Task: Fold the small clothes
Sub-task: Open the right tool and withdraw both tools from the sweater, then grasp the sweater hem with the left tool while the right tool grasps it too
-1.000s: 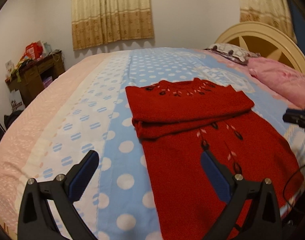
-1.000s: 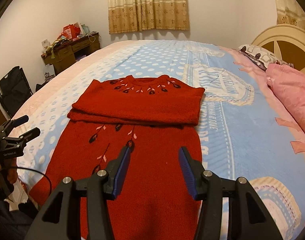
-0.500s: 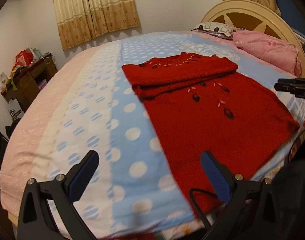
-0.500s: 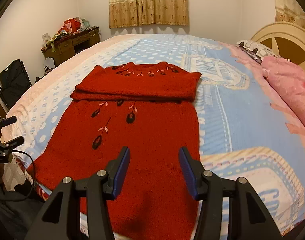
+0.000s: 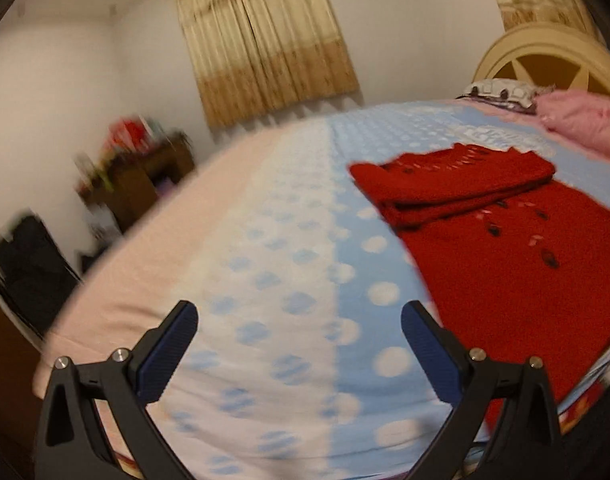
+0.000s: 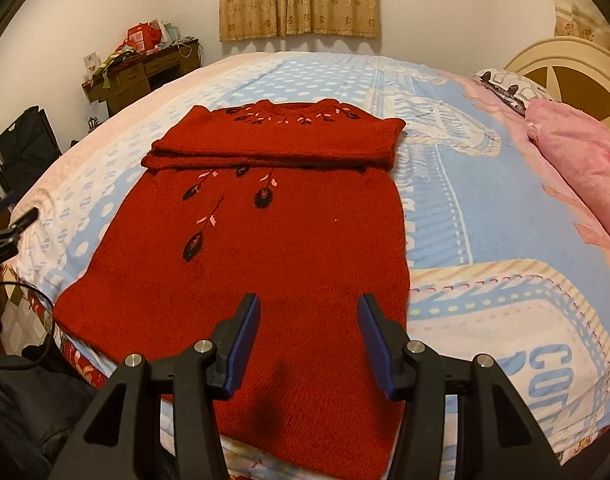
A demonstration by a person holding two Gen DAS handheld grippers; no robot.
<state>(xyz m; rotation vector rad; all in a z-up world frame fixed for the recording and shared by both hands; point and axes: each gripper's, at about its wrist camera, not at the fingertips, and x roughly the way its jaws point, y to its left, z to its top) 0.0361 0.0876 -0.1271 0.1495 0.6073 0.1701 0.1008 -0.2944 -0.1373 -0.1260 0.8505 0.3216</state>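
- We see a red sweater (image 6: 265, 248) lying flat on the bed (image 6: 485, 208), near the bed's front edge, with its hem reaching that edge.
- The top part of the sweater, with the neckline, lies toward the far side of the bed; a folded layer crosses it there like a thick band.
- Dark leaf shapes with pink stitches decorate the chest and the neckline.
- In the right wrist view, the right tool (image 6: 309, 340) hangs above the lower part of the sweater, near the front edge of the bed. Its 2 blue pads stand partly apart and nothing is between them; they do not touch the cloth.
- In the left wrist view, the left tool (image 5: 299, 350) is over the dotted blue and white sheet, beside the sweater (image 5: 505, 248) and clear of it. Its jaws stand wide apart and hold nothing. This picture is blurred.
- The left tool also shows at the left edge of the right wrist view (image 6: 9, 226), just off the side edge of the bed.
- A pink pillow (image 6: 585, 164) rests at the head end of the bed, in front of a cream headboard (image 6: 565, 60).
- A wooden desk (image 6: 141, 76) with clutter on it stands beside the far left corner of the bed, and beige curtains (image 6: 301, 0) hang on the wall behind.
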